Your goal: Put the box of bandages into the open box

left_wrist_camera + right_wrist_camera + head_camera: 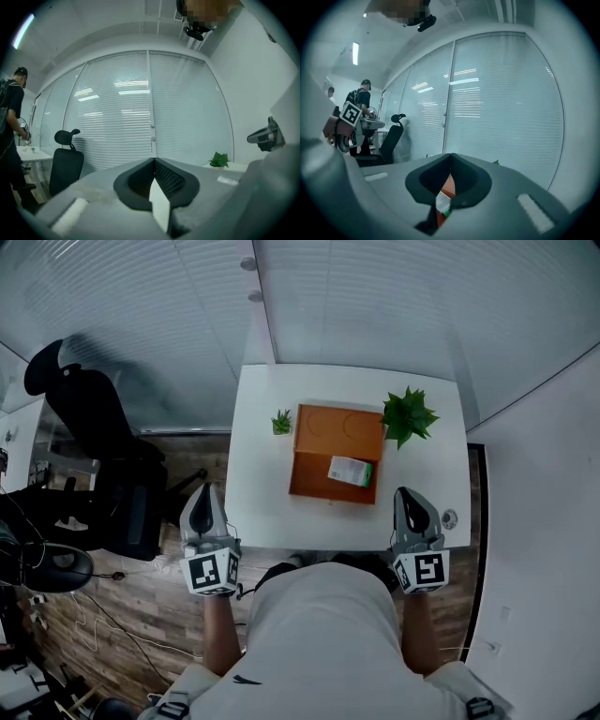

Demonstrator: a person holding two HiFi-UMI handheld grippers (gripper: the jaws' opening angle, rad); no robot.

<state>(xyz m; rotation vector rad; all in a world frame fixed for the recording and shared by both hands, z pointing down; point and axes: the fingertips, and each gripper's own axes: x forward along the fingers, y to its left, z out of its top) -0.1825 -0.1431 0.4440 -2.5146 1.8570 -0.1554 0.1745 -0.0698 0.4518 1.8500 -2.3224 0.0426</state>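
An orange cardboard box (314, 480) lies open in the middle of the white table (258, 512), its lid (339, 430) folded back. A small white and green box of bandages (351, 471) rests inside it, toward the right. My left gripper (205, 495) hovers off the table's front left corner, its jaws together and empty (153, 160). Over the front right corner my right gripper (409, 495) is also shut with nothing in it (450, 155). Through the gap under its jaws I glimpse the bandage box (442, 202) and the orange box (448, 187).
A leafy potted plant (409, 414) stands at the orange box's back right, a small plant (281, 422) at its back left. A small round object (450, 517) lies near the right gripper. A black office chair (94, 427) stands left of the table. Blinds cover the glass wall behind.
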